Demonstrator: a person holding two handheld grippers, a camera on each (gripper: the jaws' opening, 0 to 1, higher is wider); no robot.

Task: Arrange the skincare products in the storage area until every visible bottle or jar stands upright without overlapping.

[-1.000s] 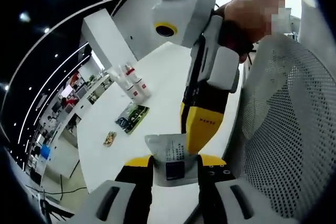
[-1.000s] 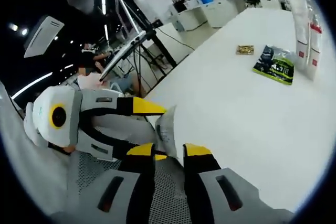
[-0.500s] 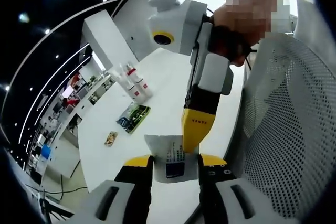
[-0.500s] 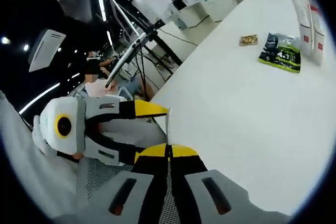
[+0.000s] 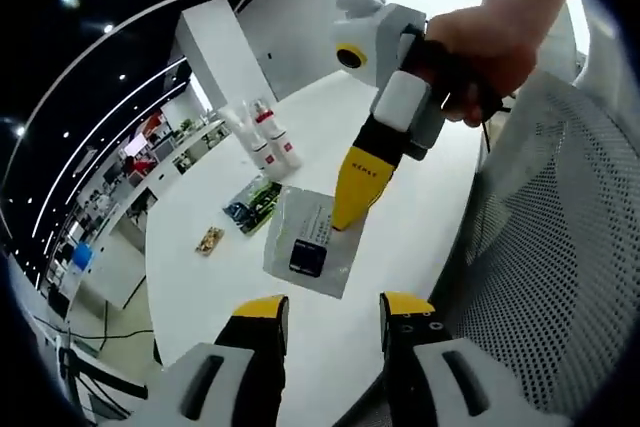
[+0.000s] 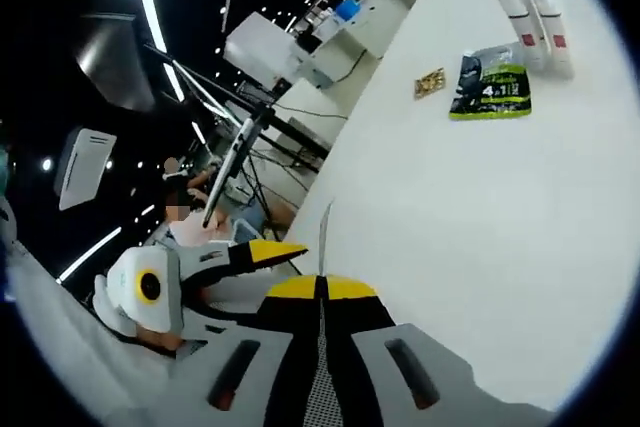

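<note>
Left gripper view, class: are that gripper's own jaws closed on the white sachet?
No: the left gripper stands open below the white sachet, which the right gripper pinches by its edge.

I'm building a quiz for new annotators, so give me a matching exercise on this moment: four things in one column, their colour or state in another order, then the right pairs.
Things:
1. white sachet
2. left gripper
3. dark green packet
4. spray bottles

States:
A. standing upright at the far end of the table
B. lying flat on the table
C. pinched by the right gripper, held in the air
D. jaws apart, holding nothing

Pairs: 1-C, 2-D, 3-B, 4-A
</note>
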